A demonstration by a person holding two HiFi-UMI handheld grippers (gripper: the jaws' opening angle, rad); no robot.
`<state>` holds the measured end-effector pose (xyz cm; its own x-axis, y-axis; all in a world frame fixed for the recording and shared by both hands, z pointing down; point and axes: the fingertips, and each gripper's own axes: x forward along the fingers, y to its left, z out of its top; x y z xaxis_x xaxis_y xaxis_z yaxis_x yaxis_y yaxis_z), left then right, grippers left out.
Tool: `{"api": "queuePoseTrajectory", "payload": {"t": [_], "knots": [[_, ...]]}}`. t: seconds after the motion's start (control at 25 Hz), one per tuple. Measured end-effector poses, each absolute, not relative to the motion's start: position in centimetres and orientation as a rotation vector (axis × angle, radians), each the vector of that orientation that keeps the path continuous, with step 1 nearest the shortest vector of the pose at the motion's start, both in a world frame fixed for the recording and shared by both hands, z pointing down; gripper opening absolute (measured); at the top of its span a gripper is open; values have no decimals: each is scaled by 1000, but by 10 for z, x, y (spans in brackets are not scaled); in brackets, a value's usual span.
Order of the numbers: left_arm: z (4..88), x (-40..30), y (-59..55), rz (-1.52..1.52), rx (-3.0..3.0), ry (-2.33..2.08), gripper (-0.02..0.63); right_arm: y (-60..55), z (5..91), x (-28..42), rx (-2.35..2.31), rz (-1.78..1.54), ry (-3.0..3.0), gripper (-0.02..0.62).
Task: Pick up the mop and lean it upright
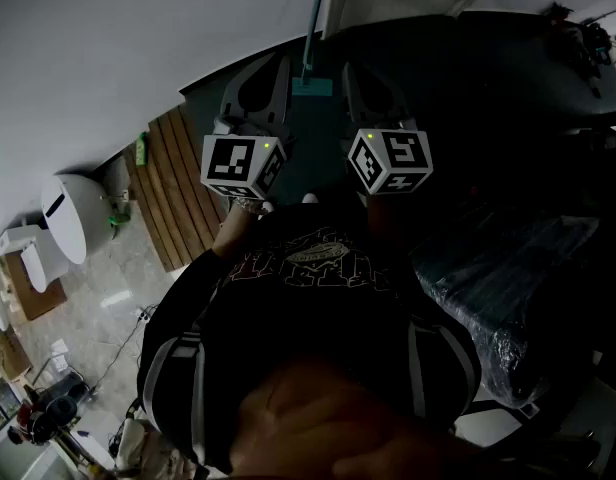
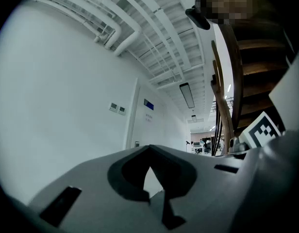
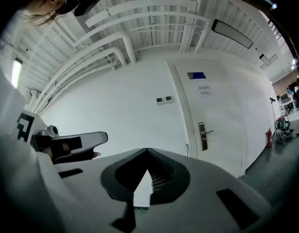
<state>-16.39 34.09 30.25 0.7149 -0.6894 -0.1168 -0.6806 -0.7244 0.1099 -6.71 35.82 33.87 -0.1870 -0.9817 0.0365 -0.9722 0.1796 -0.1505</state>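
1. Left tool (image 1: 275, 65): held out ahead of the person's dark shirt (image 1: 318, 298) and pointing at the wall (image 1: 108, 48). In the left gripper view its jaws are together with the tips meeting. Nothing sits between them, and only white wall shows through the gap behind the tips.
2. Right tool (image 1: 356, 70): held beside the left one, apart from it, and pointing the same way. In the right gripper view its jaws are fully together and hold nothing. A white door (image 3: 212, 115) with a lever handle stands ahead of it.
3. Marker cubes: the left cube (image 1: 243, 165) and the right cube (image 1: 390, 160) sit at the near ends of the tools, closest to the person.
4. Mop (image 1: 311, 86): its teal head rests on the dark floor (image 1: 318, 153) at the floor's far edge, where the floor meets the wall. It lies between the two tool tips and just beyond them. Neither tool touches it.
5. Mop pole: a thin teal shaft rises from the head along the wall to the top of the head view, so it appears to stand upright. Its upper end is cut off by the frame.
6. Surroundings: wooden slats (image 1: 173, 183) lie along the floor's left edge. A plastic-wrapped dark bulk (image 1: 518, 278) sits toward the right edge. The head view is dim on that side and little detail can be read there.
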Motion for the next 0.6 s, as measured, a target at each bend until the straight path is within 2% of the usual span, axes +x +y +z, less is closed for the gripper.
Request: {"api": "queuePoseTrajectory", "payload": {"t": [0.6], "knots": [[320,-158,314,-156,2791,-1221,43,339,349,-41,-1935,-217,2391,18]]}}
